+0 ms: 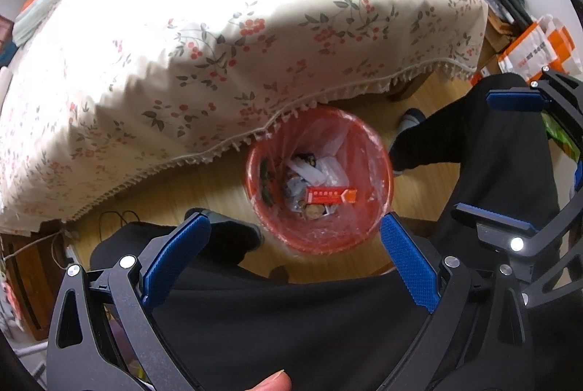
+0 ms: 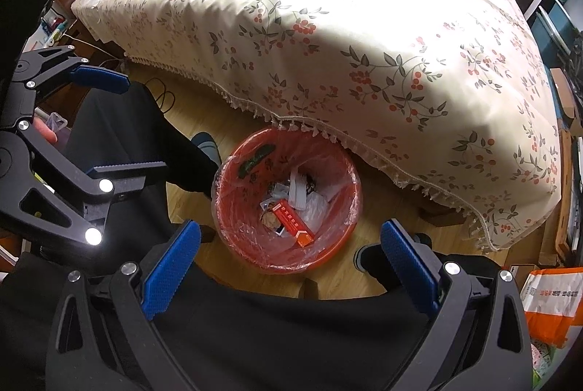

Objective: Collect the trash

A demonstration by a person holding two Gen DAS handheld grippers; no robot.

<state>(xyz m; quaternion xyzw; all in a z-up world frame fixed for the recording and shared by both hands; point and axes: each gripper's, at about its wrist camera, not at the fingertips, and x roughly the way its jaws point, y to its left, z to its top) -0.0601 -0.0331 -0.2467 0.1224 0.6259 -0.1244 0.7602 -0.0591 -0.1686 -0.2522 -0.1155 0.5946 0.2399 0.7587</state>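
Trash [image 1: 329,196] already lay inside the red bin [image 1: 379,230]; both the left gripper [image 1: 295,227] and right gripper [image 2: 291,238] hung released and empty above it, so the next move likely meant seeking another piece

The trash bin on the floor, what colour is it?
The trash bin is red, lined with a clear plastic bag. The right wrist view shows it best.

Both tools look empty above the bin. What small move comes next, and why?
Probably lift both away from the bin and look for more trash. The left tool and right tool are open and hold nothing, the red box already lies inside, and the tablecloth shows no litter.
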